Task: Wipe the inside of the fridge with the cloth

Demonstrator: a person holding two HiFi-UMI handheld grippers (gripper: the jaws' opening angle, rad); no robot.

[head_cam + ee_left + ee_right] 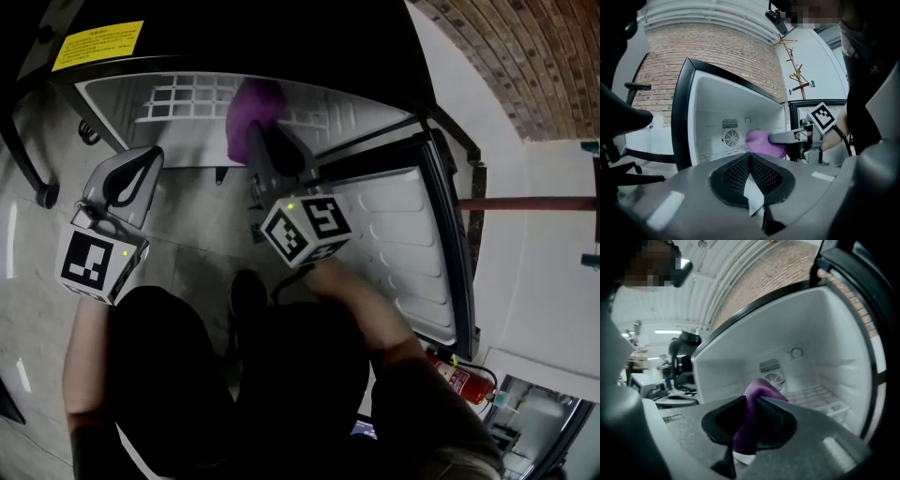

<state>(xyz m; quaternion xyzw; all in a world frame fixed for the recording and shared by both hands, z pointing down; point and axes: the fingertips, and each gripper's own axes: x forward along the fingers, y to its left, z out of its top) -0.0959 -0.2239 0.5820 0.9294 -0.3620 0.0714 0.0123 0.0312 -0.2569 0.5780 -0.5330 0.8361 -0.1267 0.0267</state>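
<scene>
My right gripper (749, 409) pinches the purple cloth (762, 388) just inside the open fridge (820, 329) — wiping, I'd judge, barely begun; my left gripper (750, 176) hangs outside, jaws together, empty.

the purple fabric cloth (752, 418) shows violet between the dark pads of the grey plastic right gripper (751, 404). beyond the fingers, the boxy fridge (825, 333) is white inside with a black outer shell and a yellow label (97, 44). the grey plastic left gripper (750, 159) has black pads (736, 176) with a fine dotted mesh pattern. the right gripper's marker cube (305, 230) carries black-and-white squares. past the left fingers, the brick wall (717, 51) is reddish brown
</scene>
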